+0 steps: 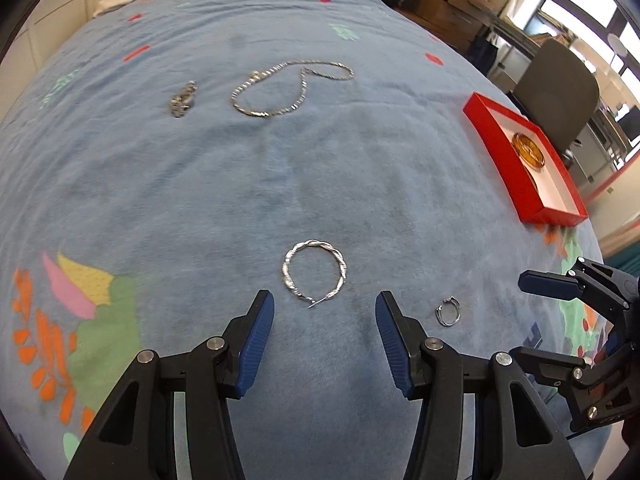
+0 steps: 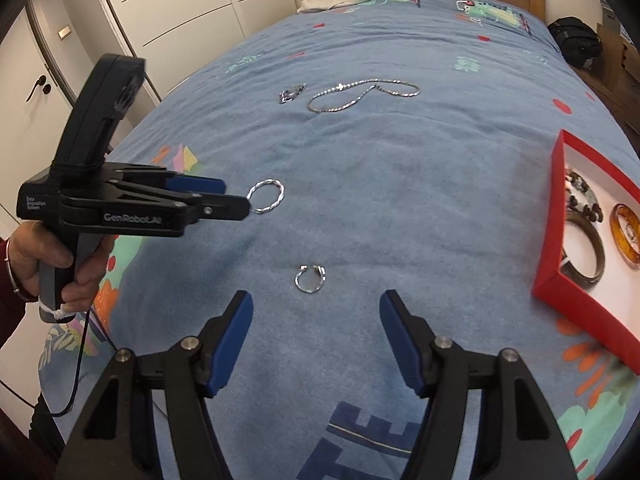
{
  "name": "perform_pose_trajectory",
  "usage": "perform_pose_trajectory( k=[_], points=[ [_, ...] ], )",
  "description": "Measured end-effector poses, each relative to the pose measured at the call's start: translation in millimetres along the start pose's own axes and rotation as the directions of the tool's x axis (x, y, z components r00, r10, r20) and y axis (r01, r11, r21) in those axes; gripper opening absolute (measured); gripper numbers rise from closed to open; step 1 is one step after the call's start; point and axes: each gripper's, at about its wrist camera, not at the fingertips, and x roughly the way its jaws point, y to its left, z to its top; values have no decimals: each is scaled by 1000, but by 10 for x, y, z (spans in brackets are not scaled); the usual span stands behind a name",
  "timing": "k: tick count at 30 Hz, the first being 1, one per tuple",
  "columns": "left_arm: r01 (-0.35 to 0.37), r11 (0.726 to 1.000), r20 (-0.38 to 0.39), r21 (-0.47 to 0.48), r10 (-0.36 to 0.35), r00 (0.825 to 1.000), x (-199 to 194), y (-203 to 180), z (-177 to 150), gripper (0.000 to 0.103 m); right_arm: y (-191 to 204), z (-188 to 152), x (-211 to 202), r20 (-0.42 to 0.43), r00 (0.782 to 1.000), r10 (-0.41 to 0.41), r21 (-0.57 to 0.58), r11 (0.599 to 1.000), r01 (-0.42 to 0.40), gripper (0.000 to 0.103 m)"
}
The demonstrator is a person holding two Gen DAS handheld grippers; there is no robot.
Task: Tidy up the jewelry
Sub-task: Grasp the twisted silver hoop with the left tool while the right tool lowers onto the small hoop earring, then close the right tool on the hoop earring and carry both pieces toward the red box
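Bed (image 1: pixel 360 168), four pieces loose (one box (image 2: pixel 552 216))

Bedspread (image 1: pixel 200 168): matt blue cloth, soft nap, printed patches. Twisted hoop (image 1: pixel 314 272), small ring (image 2: pixel 309 279), chain (image 1: pixel 280 88): bright shiny metal. Box (image 2: pixel 560 240): matt red card, white inside. Bangle (image 2: pixel 626 230): glossy amber. Left tongs (image 1: pixel 325 336): matt black plastic, ribbed blue pads (image 1: pixel 256 344).

Ring (image 2: pixel 310 279) right of hoop (image 2: pixel 267 197); box (image 2: pixel 558 216) far right.
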Motion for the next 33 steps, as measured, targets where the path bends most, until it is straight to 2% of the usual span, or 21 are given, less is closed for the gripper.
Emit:
perform_pose_trajectory(
  k=[4,6,15,16,18,22,25,33],
  points=[
    [6,1000,-24,28,-5,1000,153,16,25,42,25,16,89,-10,1000,18,-21,1000,-18,55],
    [10,999,-25,36,-9,1000,201,35,39,40,39,40,144,-12,1000,27,-34,999,-27,54],
    [-11,996,-12,85,12,1000,267,57,152,42,77,109,433,-41,998,41,-45,998,-43,52],
    [-12,996,-10,89,13,1000,281,51,154,42,81,107,450,-45,998,40,-44,998,-42,51],
    [-18,995,-7,97,19,1000,309,34,157,42,93,109,489,-54,998,34,-43,998,-36,41],
    [-31,993,4,111,31,1000,338,15,148,42,97,94,532,-65,998,15,-43,999,-18,35],
    [-41,992,6,117,41,999,360,-11,161,39,102,97,546,-70,998,-7,-53,999,3,22],
    [-60,989,23,133,58,998,322,-66,159,39,85,119,512,-63,998,-6,-59,998,2,21]
  ],
)
